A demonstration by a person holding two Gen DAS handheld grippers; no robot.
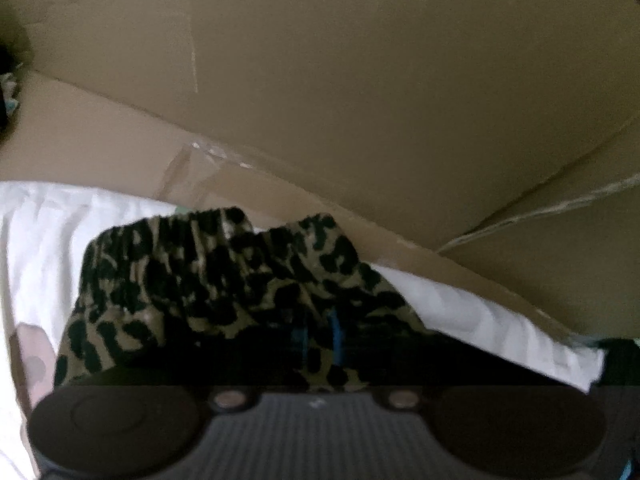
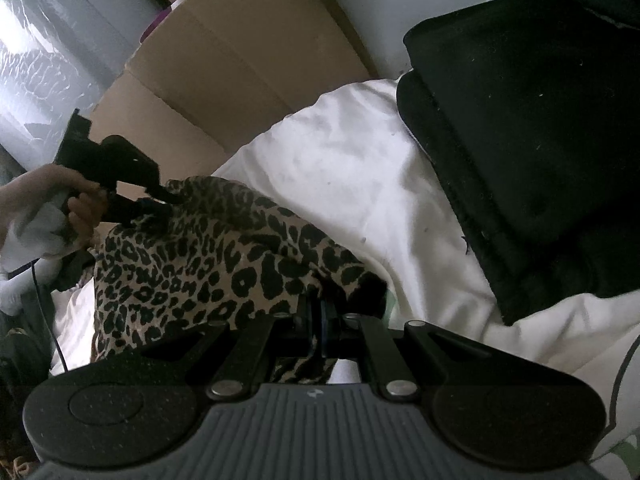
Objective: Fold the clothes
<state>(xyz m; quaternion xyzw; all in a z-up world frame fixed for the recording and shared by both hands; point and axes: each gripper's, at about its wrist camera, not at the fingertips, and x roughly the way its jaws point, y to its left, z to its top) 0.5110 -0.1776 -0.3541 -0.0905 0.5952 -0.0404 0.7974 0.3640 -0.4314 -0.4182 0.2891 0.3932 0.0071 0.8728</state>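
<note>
A leopard-print garment [image 1: 208, 280] lies bunched on white bedding [image 1: 40, 240]. In the left wrist view my left gripper [image 1: 318, 334] points steeply down with its jaws shut on the cloth's near edge, and the fabric hides its fingertips. The right wrist view shows the same garment [image 2: 192, 264] stretched between both grippers. My right gripper [image 2: 320, 312] is shut on a fold at the garment's near right end. At its far left end, the left gripper [image 2: 162, 198] pinches the cloth, held by a person's hand [image 2: 60, 200].
A large cardboard box [image 1: 360, 80] stands right behind the bedding; in the right wrist view the box [image 2: 224, 64] is at the back. A stack of folded black clothes [image 2: 520, 140] lies on the white bedding [image 2: 340, 168] to the right. A cable [image 2: 44, 300] hangs at the left.
</note>
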